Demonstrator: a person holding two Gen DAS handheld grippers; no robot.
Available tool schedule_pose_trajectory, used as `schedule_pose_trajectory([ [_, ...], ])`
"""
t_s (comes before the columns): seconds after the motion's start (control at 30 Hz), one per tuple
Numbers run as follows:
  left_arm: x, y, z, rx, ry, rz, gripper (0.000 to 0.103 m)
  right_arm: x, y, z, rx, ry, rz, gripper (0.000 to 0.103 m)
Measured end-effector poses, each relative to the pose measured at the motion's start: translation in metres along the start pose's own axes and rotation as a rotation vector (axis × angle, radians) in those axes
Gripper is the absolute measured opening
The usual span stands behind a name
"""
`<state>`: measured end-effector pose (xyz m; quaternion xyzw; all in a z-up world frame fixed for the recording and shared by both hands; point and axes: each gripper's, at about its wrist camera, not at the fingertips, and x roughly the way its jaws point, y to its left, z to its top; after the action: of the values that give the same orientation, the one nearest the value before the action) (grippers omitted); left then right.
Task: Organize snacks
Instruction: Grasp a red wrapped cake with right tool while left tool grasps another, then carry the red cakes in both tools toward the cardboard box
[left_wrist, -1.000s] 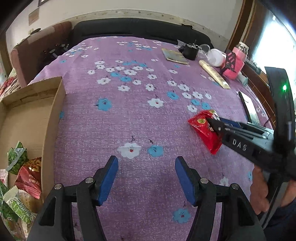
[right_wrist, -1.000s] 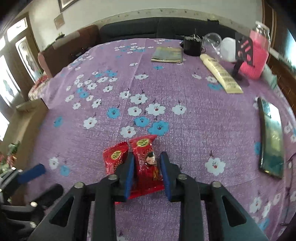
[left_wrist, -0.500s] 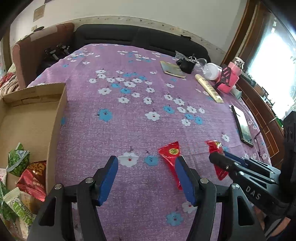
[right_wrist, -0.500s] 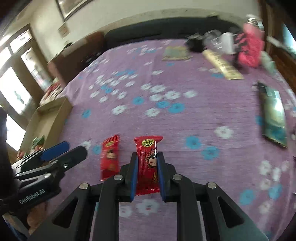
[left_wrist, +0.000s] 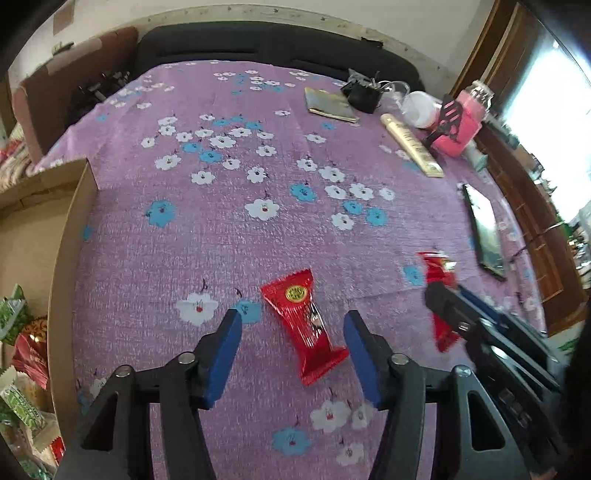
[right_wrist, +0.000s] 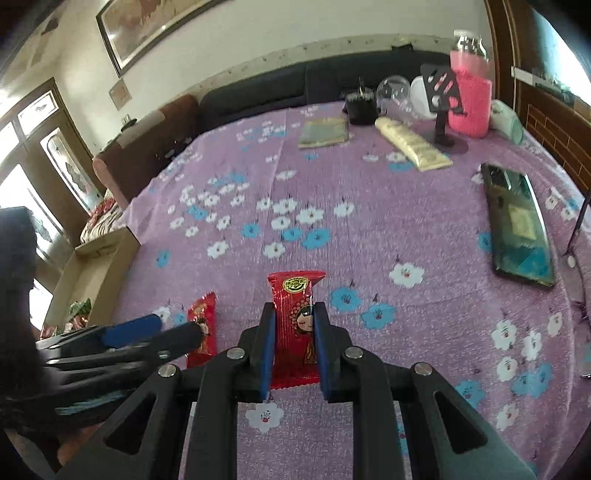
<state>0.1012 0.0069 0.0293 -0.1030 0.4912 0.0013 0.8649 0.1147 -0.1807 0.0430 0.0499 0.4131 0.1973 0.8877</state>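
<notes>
My right gripper (right_wrist: 294, 314) is shut on a red snack packet (right_wrist: 293, 295) and holds it above the purple flowered tablecloth; this gripper and its packet (left_wrist: 437, 269) show at the right of the left wrist view. A second red snack packet (left_wrist: 303, 321) lies flat on the cloth between the open blue fingers of my left gripper (left_wrist: 291, 325); it also shows in the right wrist view (right_wrist: 201, 332), beside the left gripper (right_wrist: 177, 328). A cardboard box (left_wrist: 70, 236) with several snack bags stands at the table's left edge.
A dark phone (right_wrist: 517, 225) lies on the right. At the back stand a pink bottle (right_wrist: 469, 107), a black phone stand (right_wrist: 443, 110), a cream tube (right_wrist: 410, 147), a small booklet (right_wrist: 325, 131) and a dark cup (right_wrist: 362, 107). A sofa lies behind the table.
My right gripper has lifted one red packet off the cloth and carried it up and right. My left gripper has moved so the other packet lies between its open fingers.
</notes>
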Motion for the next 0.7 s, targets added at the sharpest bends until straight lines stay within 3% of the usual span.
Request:
schedule_pose_trajectory([
  [0.13,0.011,0.0,-0.004,0.022,0.008,0.046,0.047,-0.002,0.002,0.001,-0.009,-0.007,0.002,0.018],
  [0.3,0.01,0.001,-0.013,0.092,-0.041,0.098,0.021,-0.003,0.01,-0.001,-0.049,-0.016,-0.007,0.018],
  [0.4,0.007,0.004,-0.019,0.136,-0.079,0.098,0.019,-0.002,0.018,-0.004,-0.084,-0.019,-0.03,0.018],
  [0.6,0.001,0.013,-0.019,0.117,-0.13,0.081,0.019,0.004,0.027,-0.01,-0.134,-0.018,-0.071,0.018],
  [0.7,-0.012,0.011,-0.018,0.127,-0.209,0.113,0.019,0.005,0.029,-0.011,-0.146,-0.026,-0.089,0.018],
])
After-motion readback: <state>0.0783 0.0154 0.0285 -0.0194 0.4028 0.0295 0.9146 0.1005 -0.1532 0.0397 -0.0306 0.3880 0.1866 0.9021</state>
